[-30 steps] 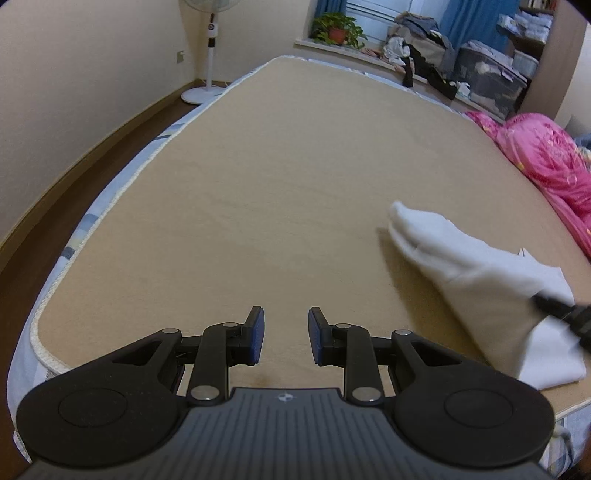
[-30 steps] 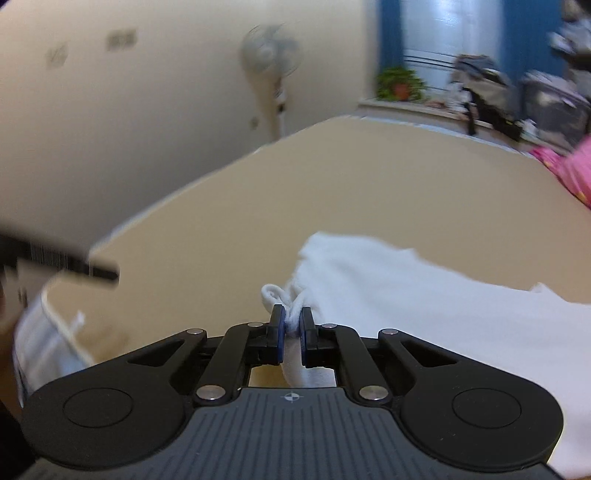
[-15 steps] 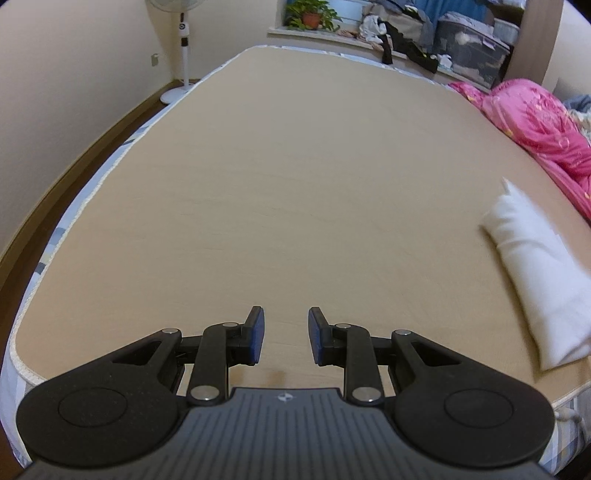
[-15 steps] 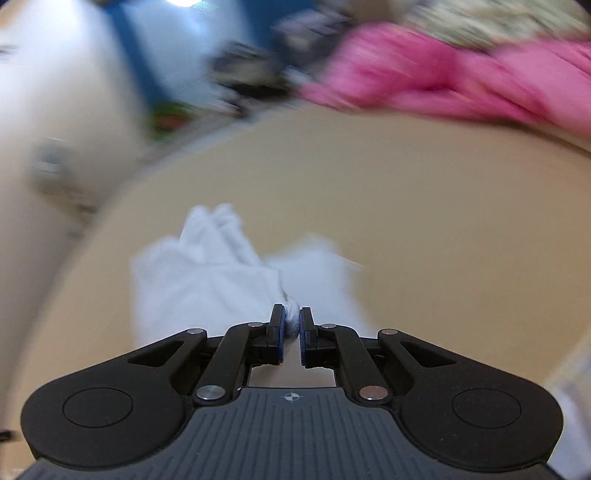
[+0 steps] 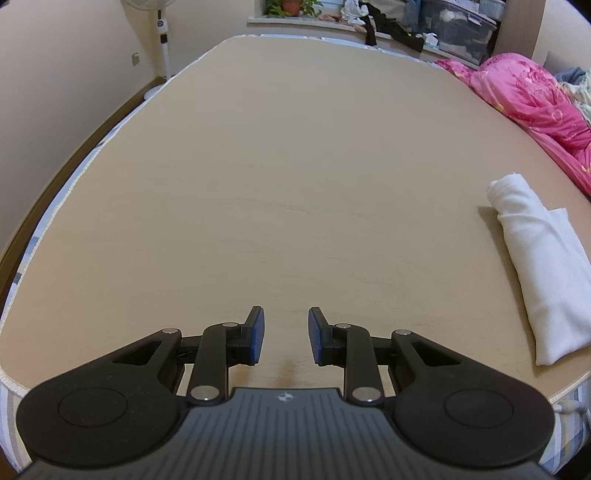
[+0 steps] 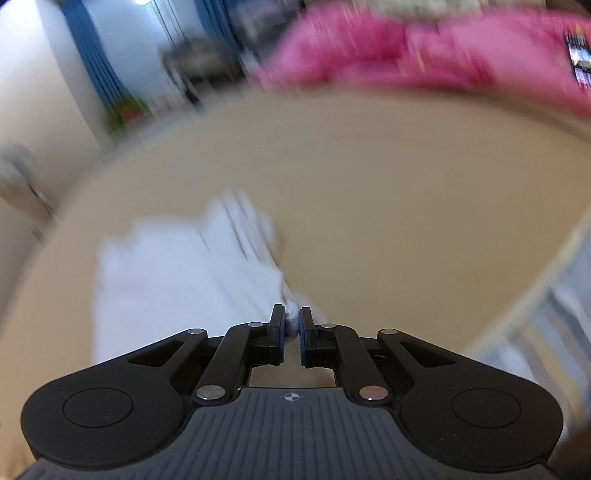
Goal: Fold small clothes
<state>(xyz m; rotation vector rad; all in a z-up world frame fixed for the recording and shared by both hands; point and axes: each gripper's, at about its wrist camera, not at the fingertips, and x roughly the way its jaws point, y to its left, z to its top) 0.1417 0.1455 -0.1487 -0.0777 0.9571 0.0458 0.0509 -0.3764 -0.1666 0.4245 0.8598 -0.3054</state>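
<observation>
A white folded garment [image 5: 535,266] lies on the tan bed [image 5: 295,166] near its right front edge. My left gripper [image 5: 283,334] is open and empty above the bed's front edge, well left of the garment. In the blurred right wrist view my right gripper [image 6: 291,328] is shut on a bunched corner of the white garment [image 6: 177,273], which spreads ahead and to the left on the bed [image 6: 388,221].
A pink quilt [image 5: 532,99] lies along the bed's right side and shows in the right wrist view [image 6: 424,55]. A standing fan [image 5: 162,40] is at the far left by the wall. A sill with a plant [image 5: 291,5], clothes and storage boxes [image 5: 458,22] runs behind the bed.
My right gripper has dragged the white garment to the right across the bed while swinging round. My left gripper has stayed open, and its view has tilted down toward the bed.
</observation>
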